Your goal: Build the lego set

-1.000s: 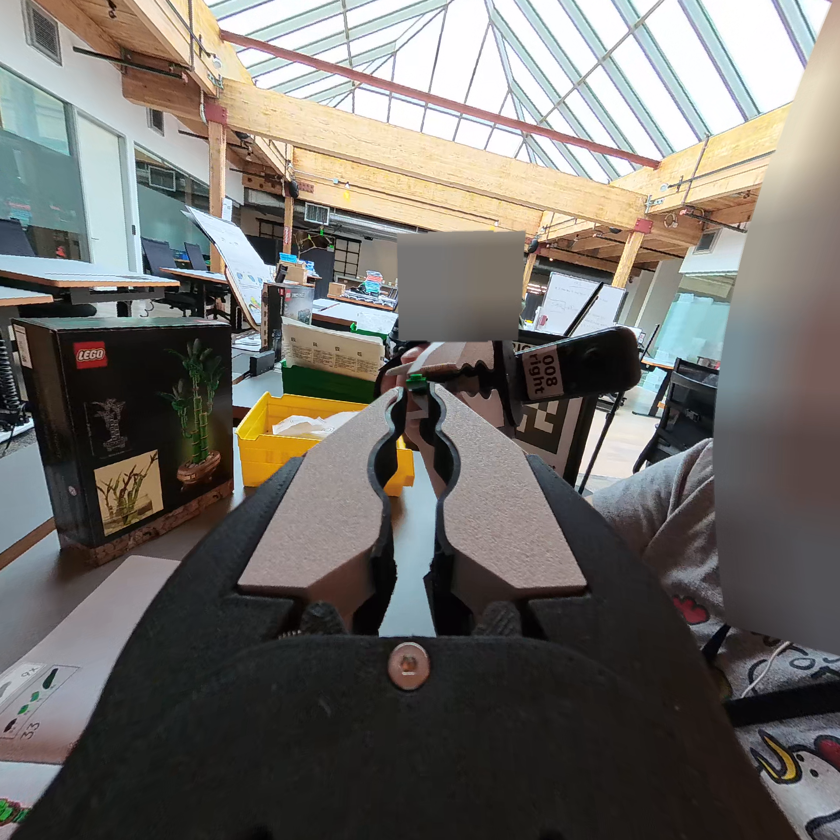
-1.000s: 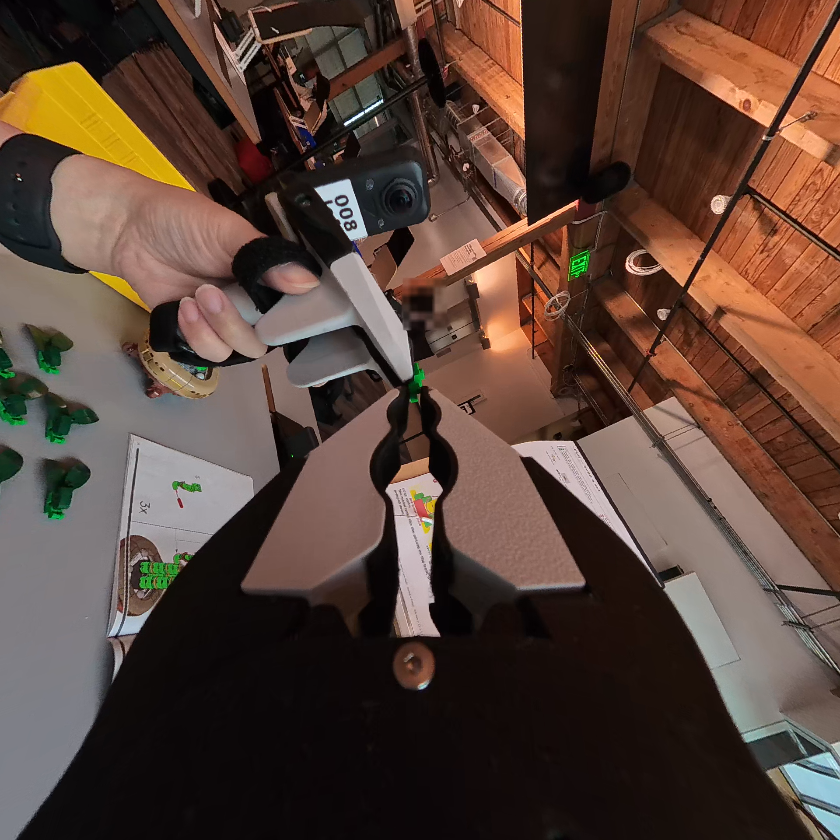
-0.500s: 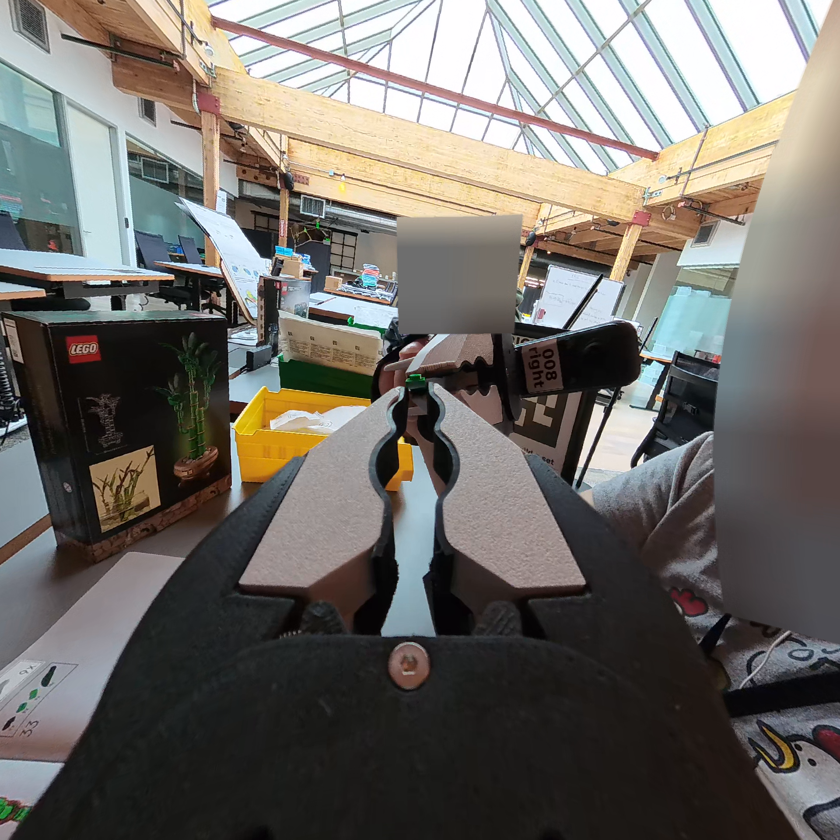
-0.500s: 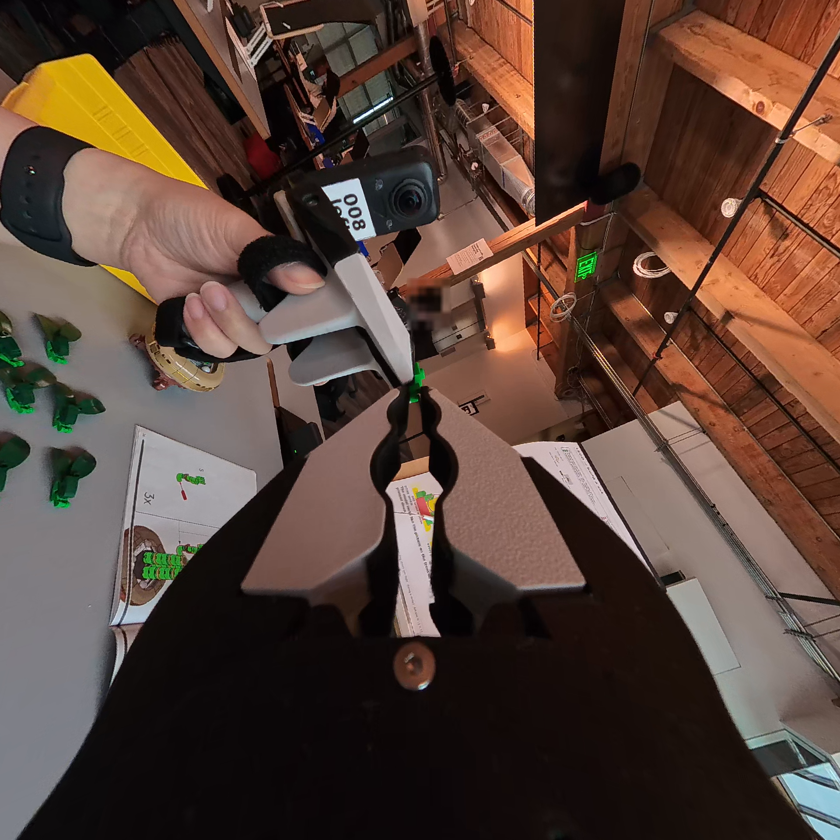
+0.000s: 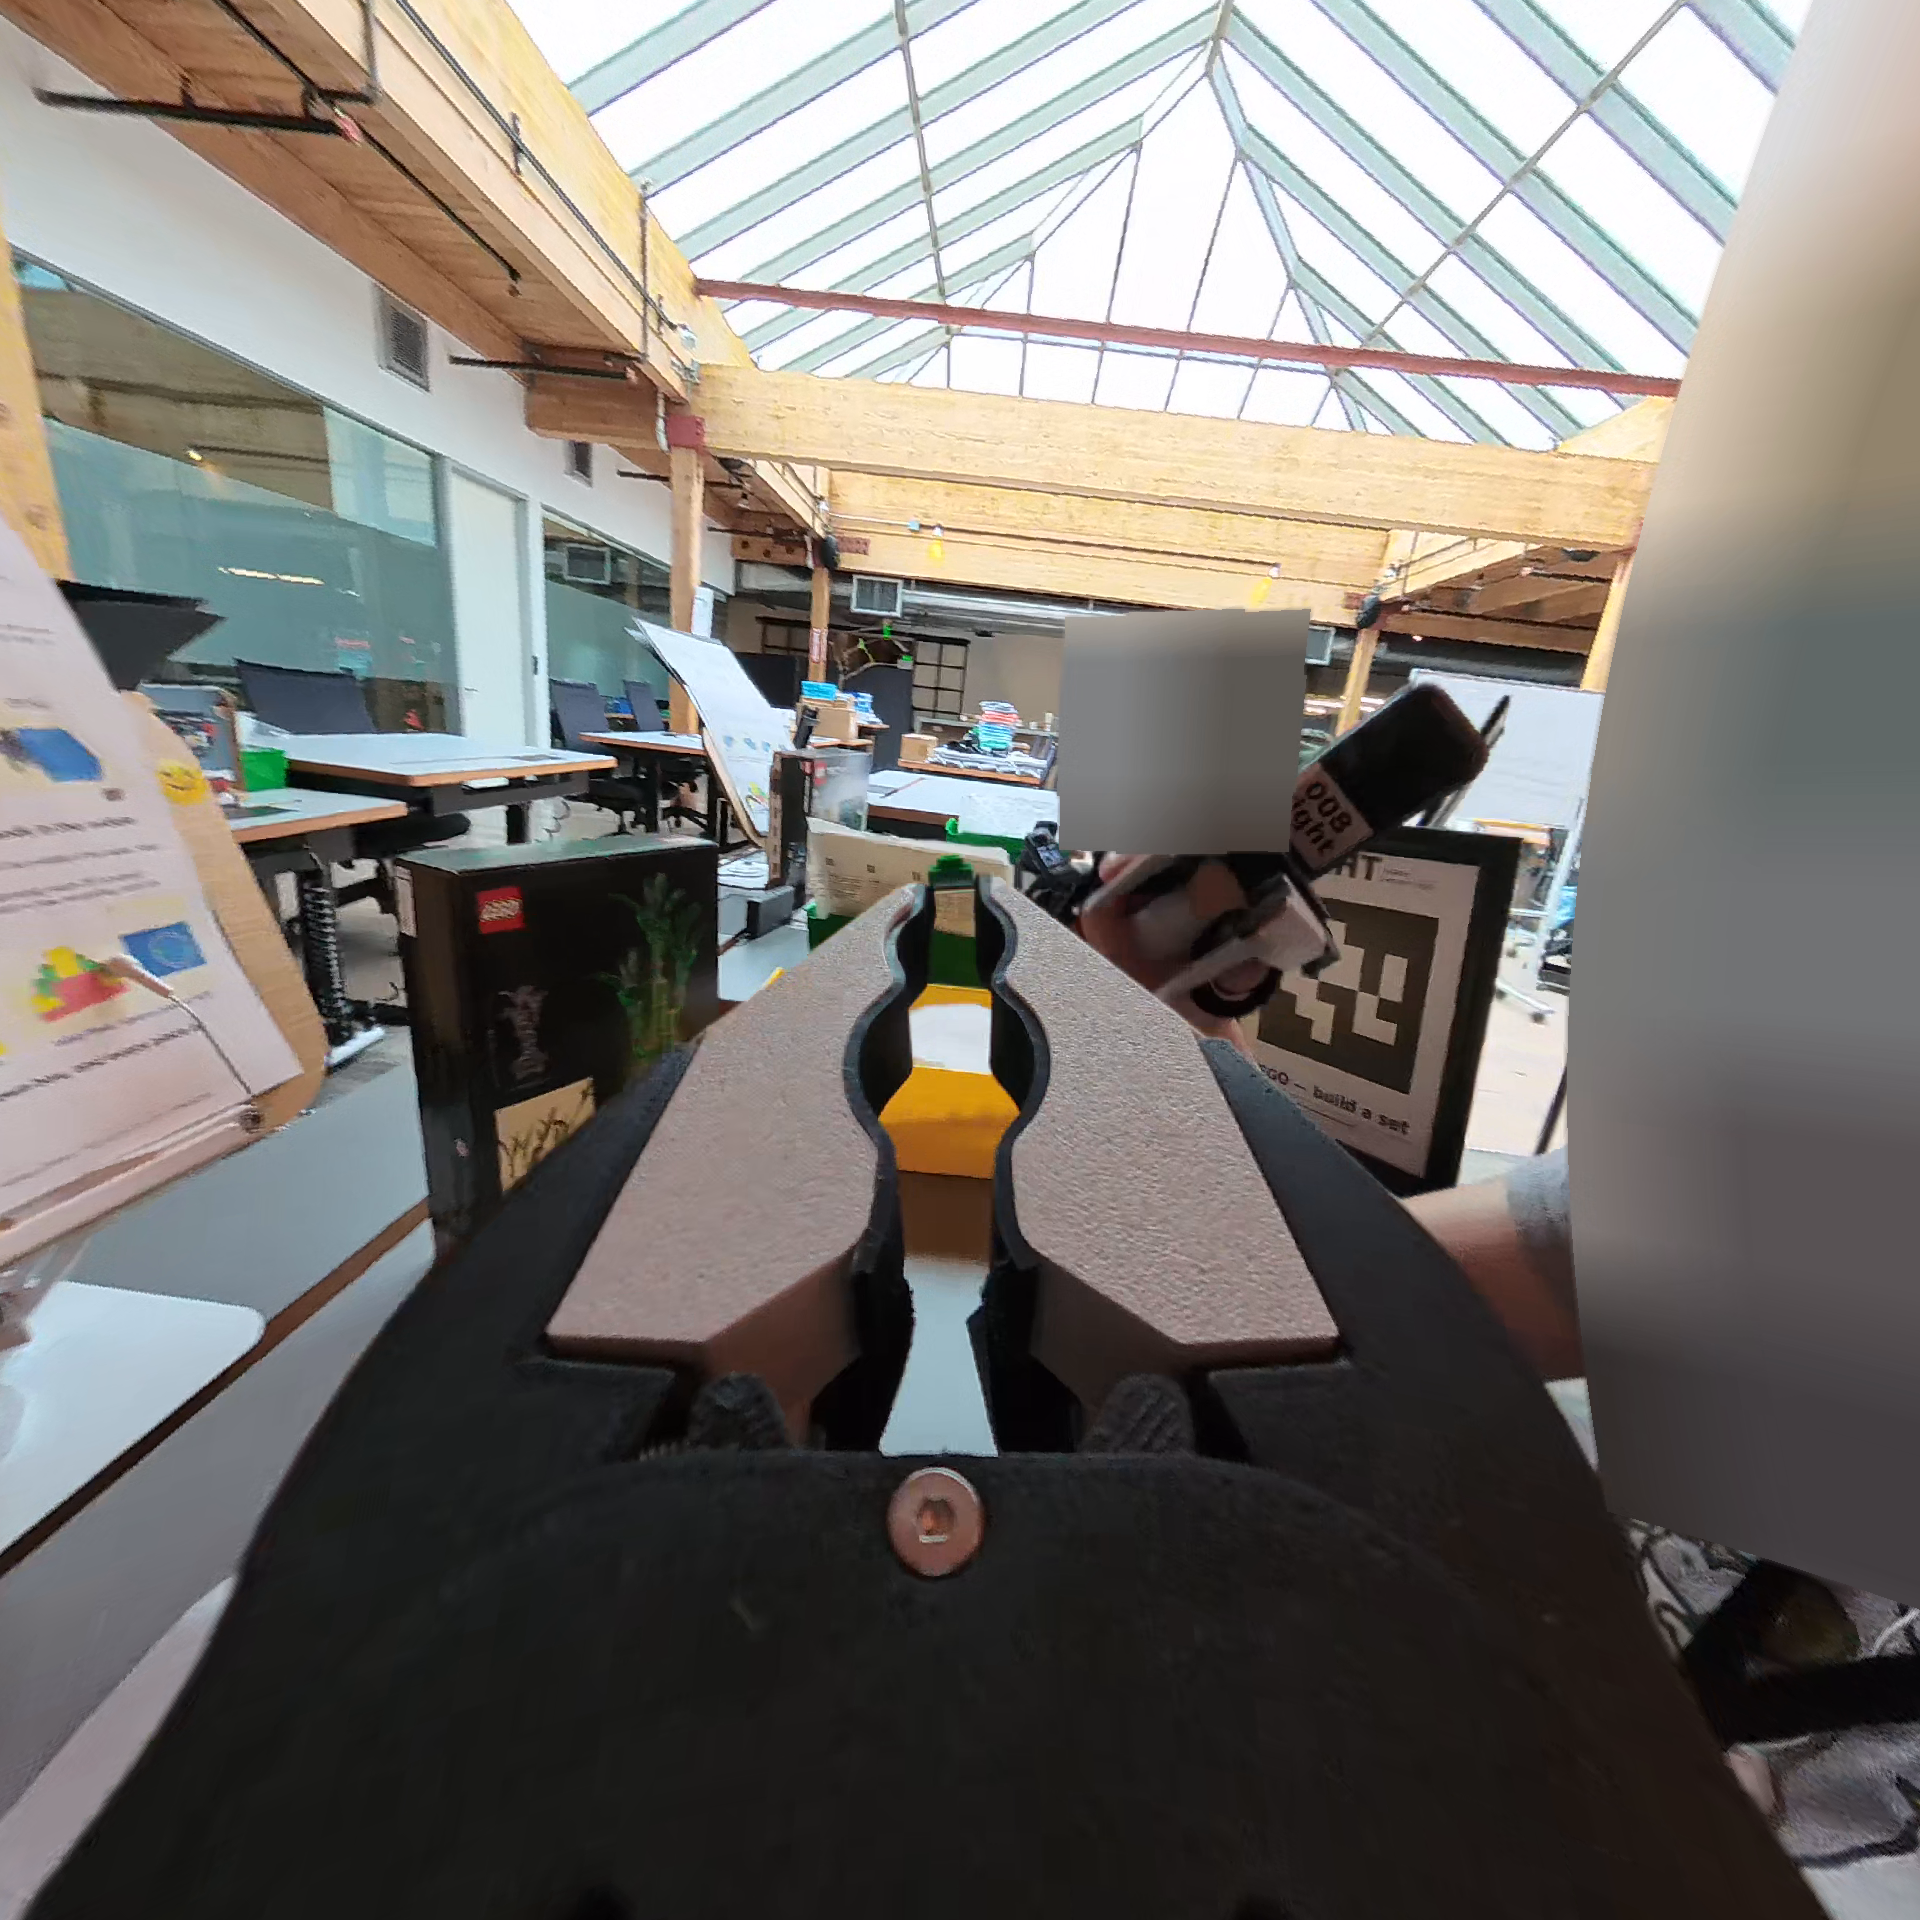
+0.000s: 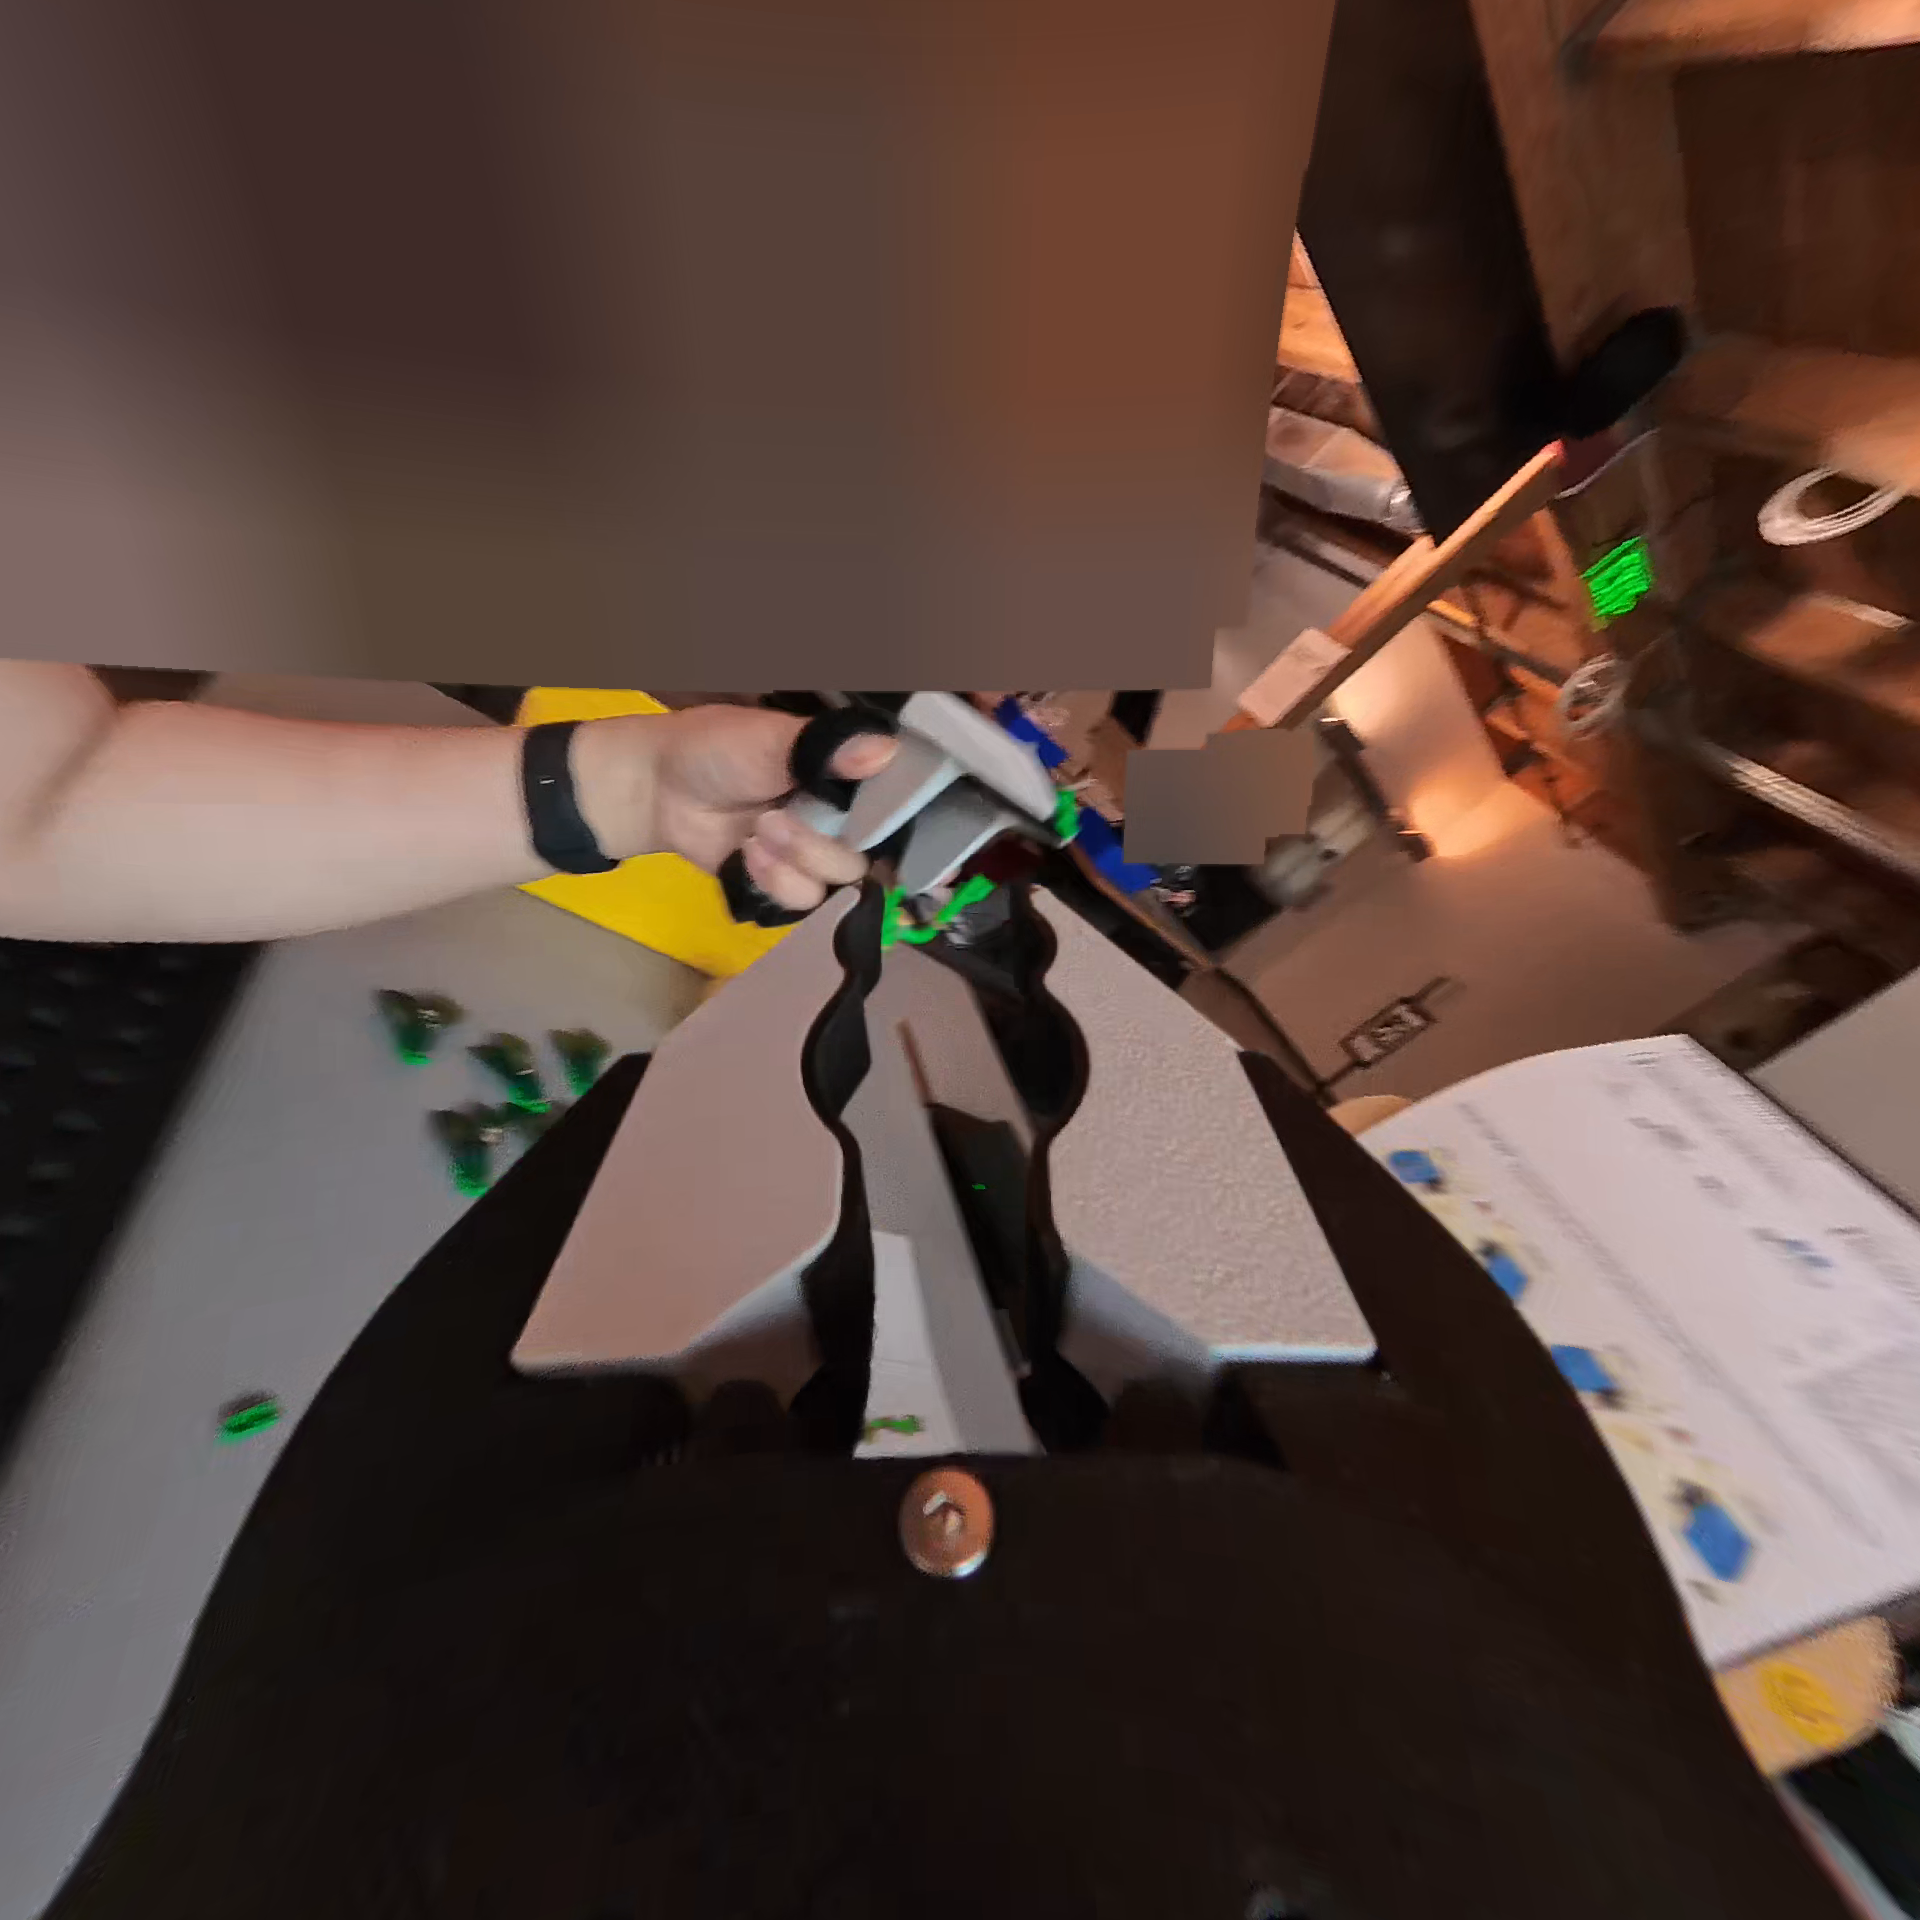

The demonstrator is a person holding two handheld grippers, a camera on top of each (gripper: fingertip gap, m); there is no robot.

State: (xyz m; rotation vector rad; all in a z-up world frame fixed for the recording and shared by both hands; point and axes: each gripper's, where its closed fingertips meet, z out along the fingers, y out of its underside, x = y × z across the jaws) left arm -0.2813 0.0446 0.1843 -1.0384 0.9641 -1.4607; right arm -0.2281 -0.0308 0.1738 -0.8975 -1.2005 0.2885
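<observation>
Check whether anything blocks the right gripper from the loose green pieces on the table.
Nothing visible does. The loose pieces lie on the table, left of the open right gripper; the left gripper, holding a green piece, is farther off.

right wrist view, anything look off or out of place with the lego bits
Nothing looks damaged or spilled. Dark green leaf pieces lie loose on the grey table, and one bright green piece sits apart from them, nearer the camera. The view is motion-blurred, so fine detail is unclear.
</observation>
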